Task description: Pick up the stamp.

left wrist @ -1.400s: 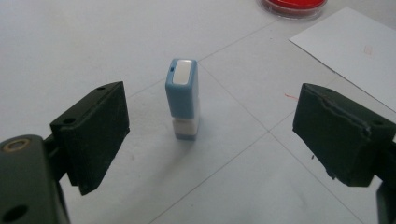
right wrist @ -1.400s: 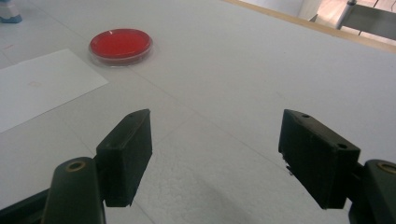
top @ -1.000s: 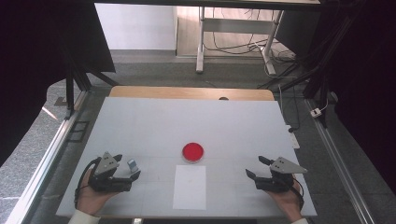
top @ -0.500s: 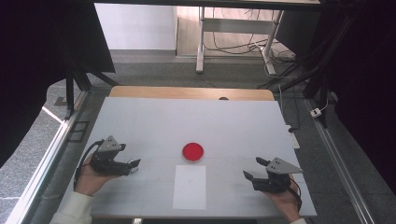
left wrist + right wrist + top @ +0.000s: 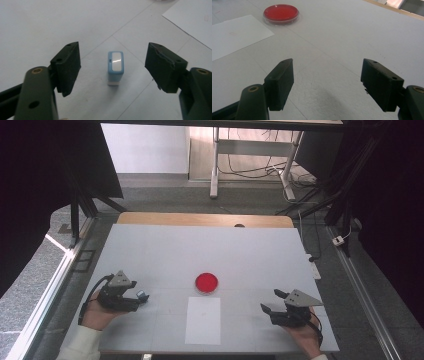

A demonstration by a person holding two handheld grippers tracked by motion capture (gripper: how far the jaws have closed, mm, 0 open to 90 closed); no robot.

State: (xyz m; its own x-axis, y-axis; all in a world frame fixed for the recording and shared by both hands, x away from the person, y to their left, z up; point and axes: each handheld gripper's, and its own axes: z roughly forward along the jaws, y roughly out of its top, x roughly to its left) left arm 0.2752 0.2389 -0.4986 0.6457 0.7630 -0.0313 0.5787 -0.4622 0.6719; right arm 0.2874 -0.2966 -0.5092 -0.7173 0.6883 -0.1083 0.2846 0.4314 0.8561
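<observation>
Left gripper view shows the left gripper (image 5: 113,67) with its jaws apart but just closing around a small blue block (image 5: 115,68) that stands between them on the white table (image 5: 37,22), untouched. Right gripper (image 5: 327,82) is open over bare table, near a red dish (image 5: 281,13) and a paper sheet (image 5: 234,35).
</observation>
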